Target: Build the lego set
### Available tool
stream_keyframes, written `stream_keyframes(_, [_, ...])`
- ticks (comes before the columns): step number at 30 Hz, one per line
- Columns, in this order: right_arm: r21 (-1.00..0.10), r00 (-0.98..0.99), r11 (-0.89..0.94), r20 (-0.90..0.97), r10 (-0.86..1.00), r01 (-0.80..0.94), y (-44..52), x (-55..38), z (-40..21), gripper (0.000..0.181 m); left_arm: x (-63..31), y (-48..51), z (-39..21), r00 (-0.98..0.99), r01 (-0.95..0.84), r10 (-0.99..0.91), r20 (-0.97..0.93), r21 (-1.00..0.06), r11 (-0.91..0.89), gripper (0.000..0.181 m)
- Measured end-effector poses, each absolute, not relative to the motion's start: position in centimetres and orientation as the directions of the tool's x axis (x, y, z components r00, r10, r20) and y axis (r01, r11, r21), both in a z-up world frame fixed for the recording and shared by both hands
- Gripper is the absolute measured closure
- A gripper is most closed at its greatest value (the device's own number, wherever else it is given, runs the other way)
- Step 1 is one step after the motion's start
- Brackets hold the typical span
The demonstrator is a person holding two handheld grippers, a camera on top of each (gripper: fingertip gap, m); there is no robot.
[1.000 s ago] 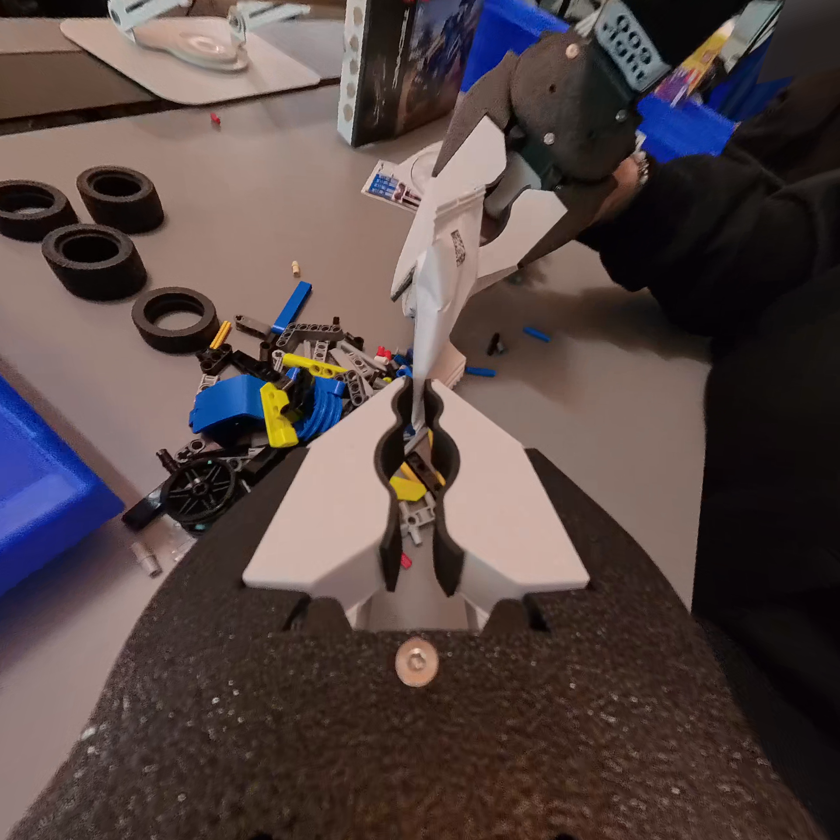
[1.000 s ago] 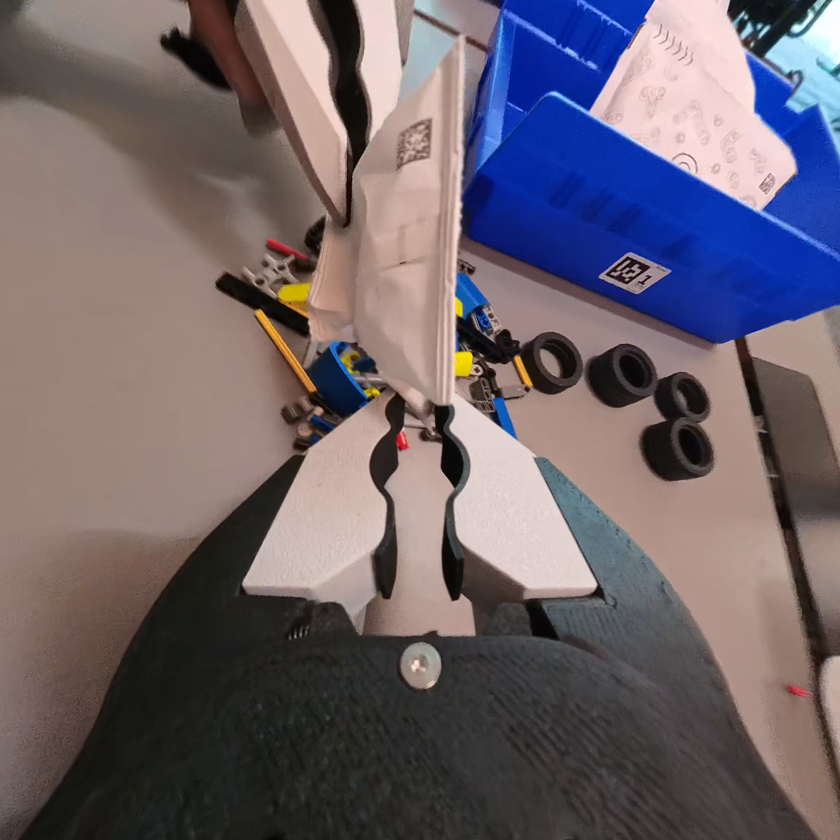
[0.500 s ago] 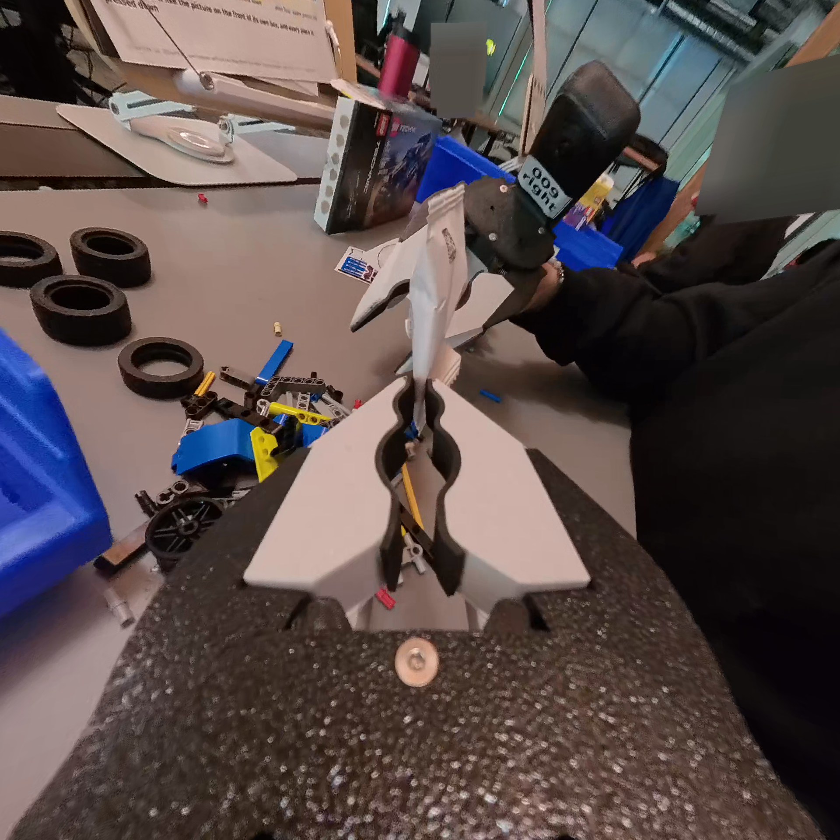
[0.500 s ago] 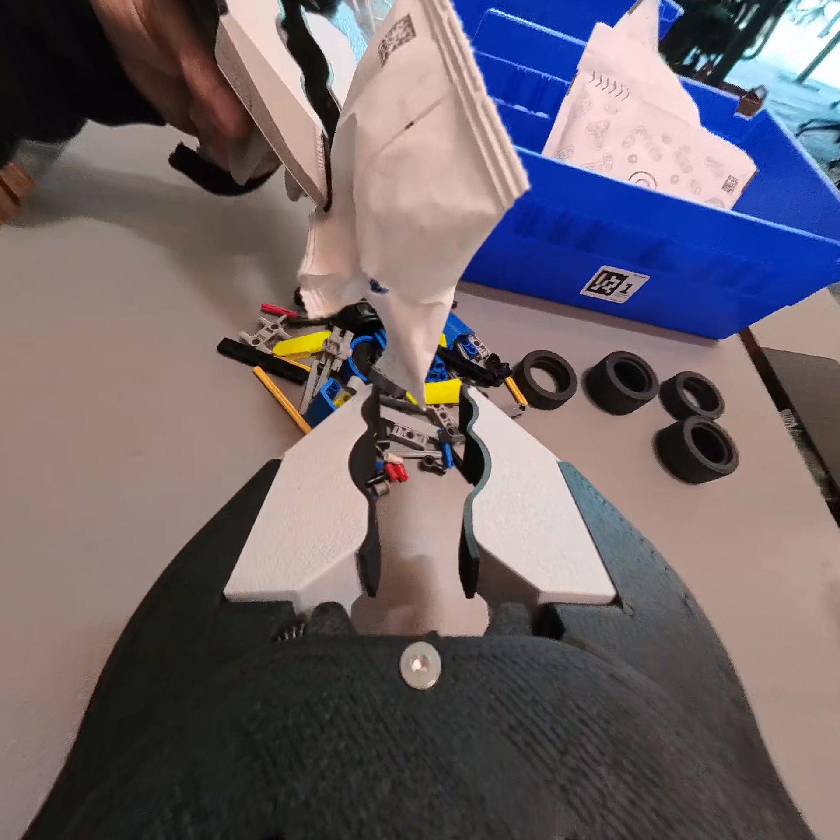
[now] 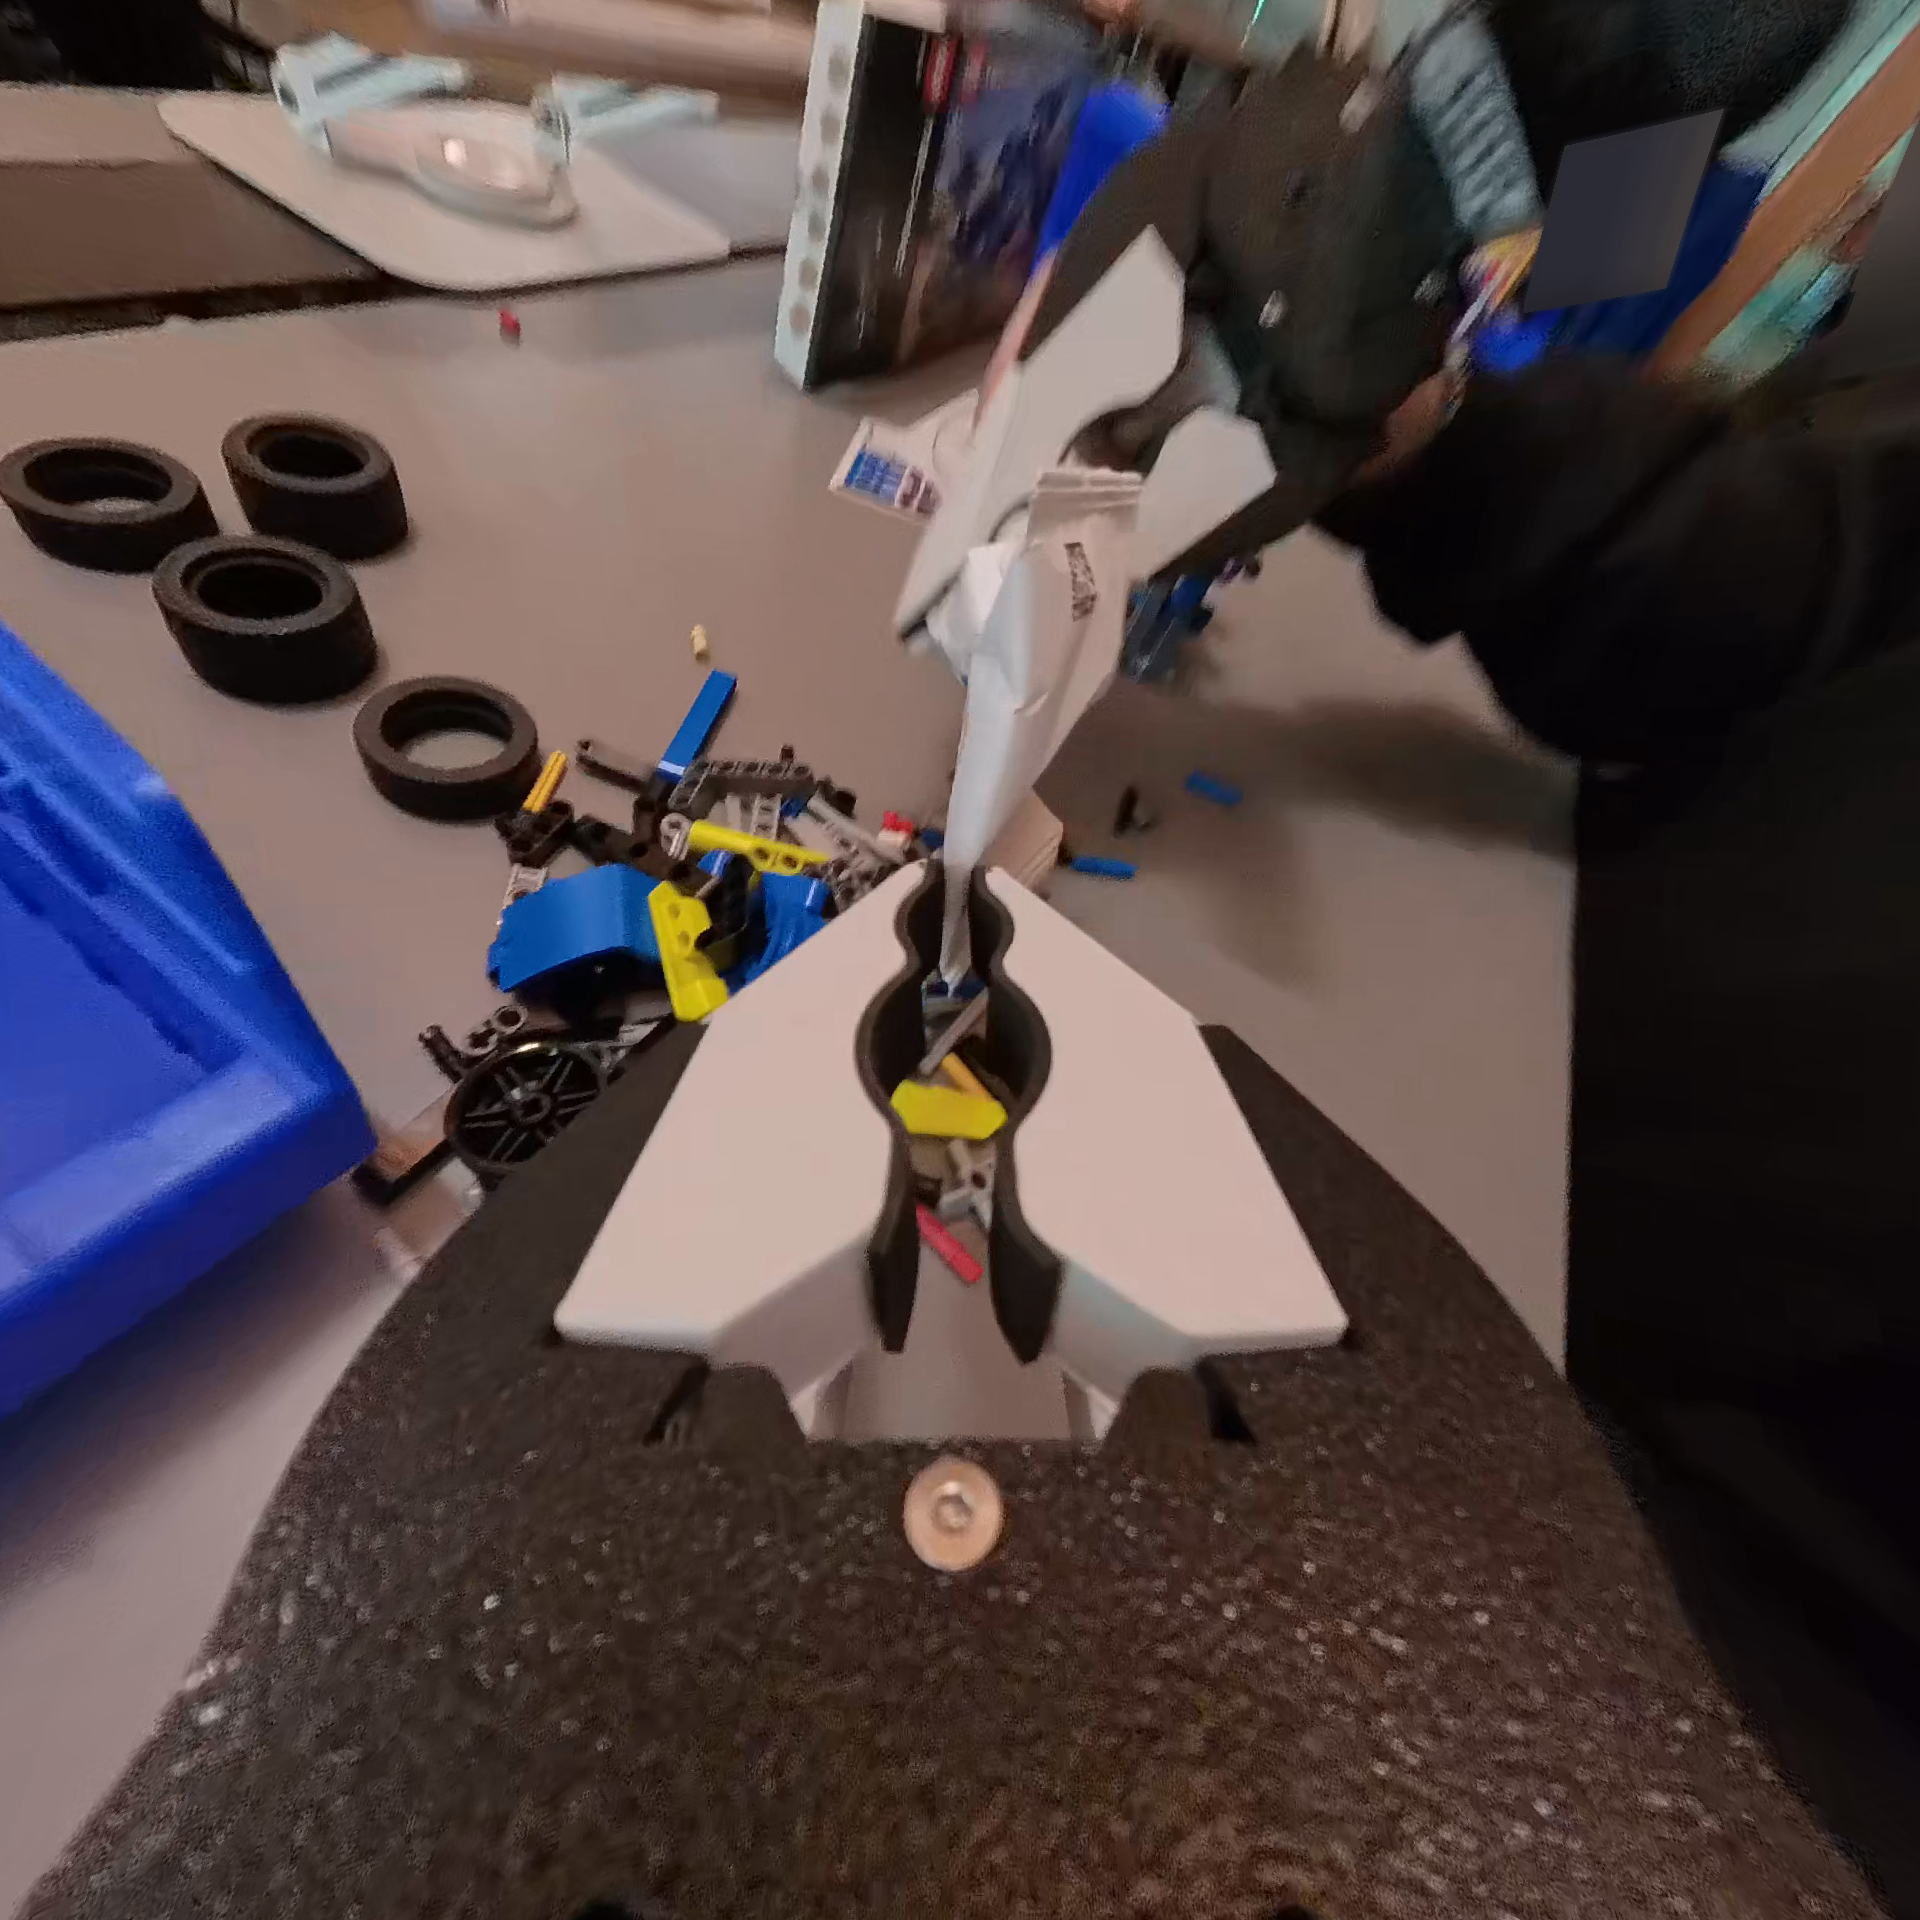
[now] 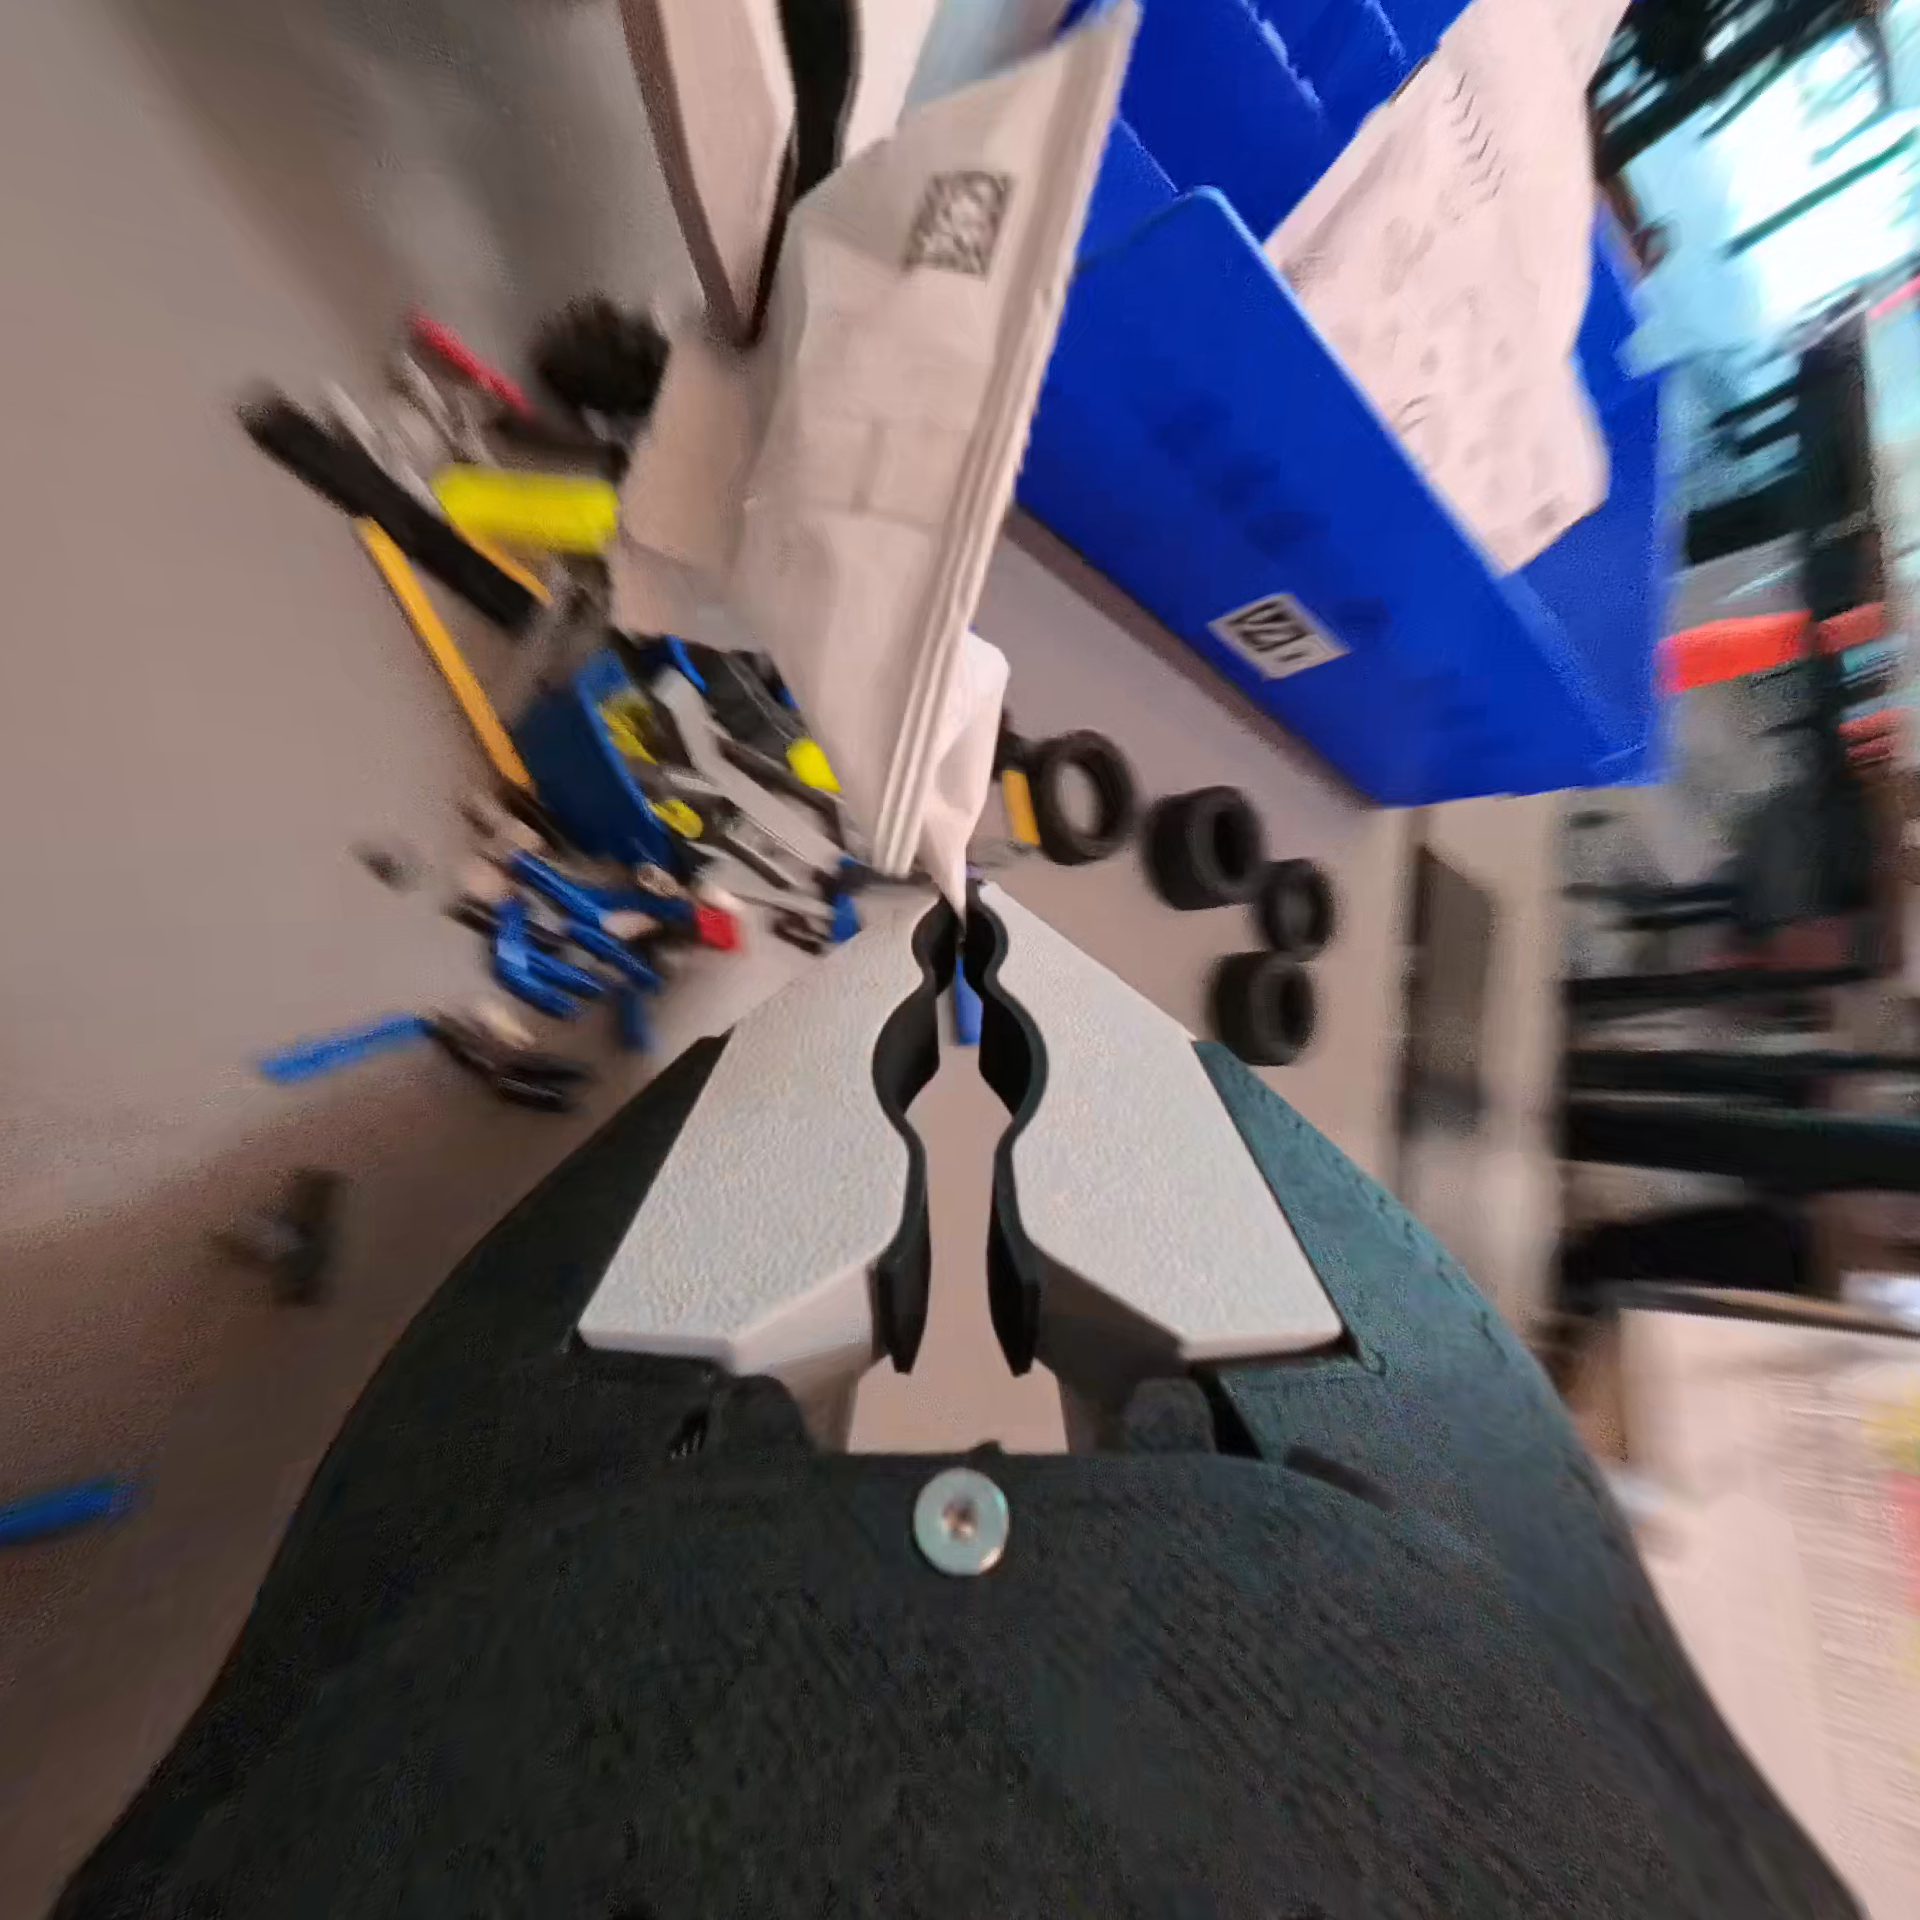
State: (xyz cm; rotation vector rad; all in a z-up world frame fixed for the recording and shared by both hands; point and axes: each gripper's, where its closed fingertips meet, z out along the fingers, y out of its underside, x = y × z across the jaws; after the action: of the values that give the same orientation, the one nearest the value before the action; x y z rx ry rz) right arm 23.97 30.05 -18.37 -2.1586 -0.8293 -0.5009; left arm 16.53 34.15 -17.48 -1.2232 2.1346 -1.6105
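Both jaws clenched on one white paper bag [image 5: 1023, 665], one at each end. Left gripper [image 5: 956, 883] pinches the bag's lower corner at its very tips; the wavy black pads [image 5: 896, 1143] behind stand apart, with loose pieces showing through the gap. Right gripper [image 6: 961, 920] nips the opposite corner the same way, tips closed tight on the paper. Bag hangs stretched in the air between the two, crumpled, with a square printed code on its side.

Directly beneath the bag, on the grey bench [image 5: 582, 540], lies the heap of lego pieces [image 5: 686, 914]: blue curved panels, yellow beams, grey and black beams, small red and blue pins, and a black spoked wheel rim [image 5: 525, 1107] at the near side of the heap. A few blue pins [image 5: 1210, 788] are scattered off to the right of the heap.

Four black rubber tyres [image 5: 260, 613] sit in a loose group left of the heap, toward the bench's left edge; the nearest is just beside the pile. Blue bin [image 5: 156, 1091] at the left edge, near corner. Set's box [image 5: 914, 187] stands upright toward the far edge, with a small printed sheet [image 5: 883, 483] lying flat before it.

Right wrist view is heavily motion-blurred; it shows a second white bag [image 6: 1455, 281] resting in the blue bin.
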Motion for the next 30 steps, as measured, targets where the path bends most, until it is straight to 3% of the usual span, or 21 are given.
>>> stream_keyframes(1, [-0.388, 0.587, -0.467, 0.688, 0.427, 0.794, 30.3, 24.6, -17.9, 0.181, 16.7, 34.1, -17.9, -0.642, -0.498, -0.717, 0.271, -0.858, 0.122, 0.180])
stream_keyframes(4, [0.031, 0.173, -0.356, 0.832, 0.527, 0.934, 30.8, 26.3, -17.3, 0.181, 17.1, 33.9, -18.6, -0.663, -0.516, -0.730, 0.166, -0.807, 0.285, 0.180])
stream_keyframes(6, [0.227, -0.014, -0.274, 0.793, 0.609, 0.934, 30.8, 27.0, -18.3, 0.181, 17.3, 33.9, -18.7, -0.671, -0.532, -0.731, 0.122, -0.767, 0.360, 0.180])
stream_keyframes(15, [0.346, -0.182, -0.112, 0.709, 0.681, 0.932, 31.9, 27.4, -21.4, 0.181, 17.5, 33.5, -19.7, -0.579, -0.717, -0.768, 0.273, -0.620, 0.320, 0.180])
stream_keyframes(20, [0.210, -0.012, -0.184, 0.689, 0.725, 0.960, 31.2, 28.3, -21.8, 0.181, 17.8, 34.1, -18.9, -0.541, -0.743, -0.781, 0.314, -0.614, 0.268, 0.180])
stream_keyframes(22, [0.045, 0.185, -0.272, 0.625, 0.758, 0.961, 30.1, 28.3, -22.0, 0.166, 17.8, 34.2, -18.3, -0.544, -0.736, -0.773, 0.325, -0.627, 0.255, 0.180])
stream_keyframes(27, [-0.418, 0.576, -0.426, 0.353, 0.738, 0.802, 28.8, 25.3, -20.7, 0.152, 17.8, 34.5, -17.8, -0.535, -0.730, -0.771, 0.347, -0.650, 0.214, 0.180])
stream_keyframes(30, [-0.517, 0.674, -0.516, 0.175, 0.718, 0.683, 28.4, 23.9, -21.7, 0.147, 17.9, 34.4, -17.2, -0.528, -0.713, -0.751, 0.396, -0.687, 0.140, 0.180])
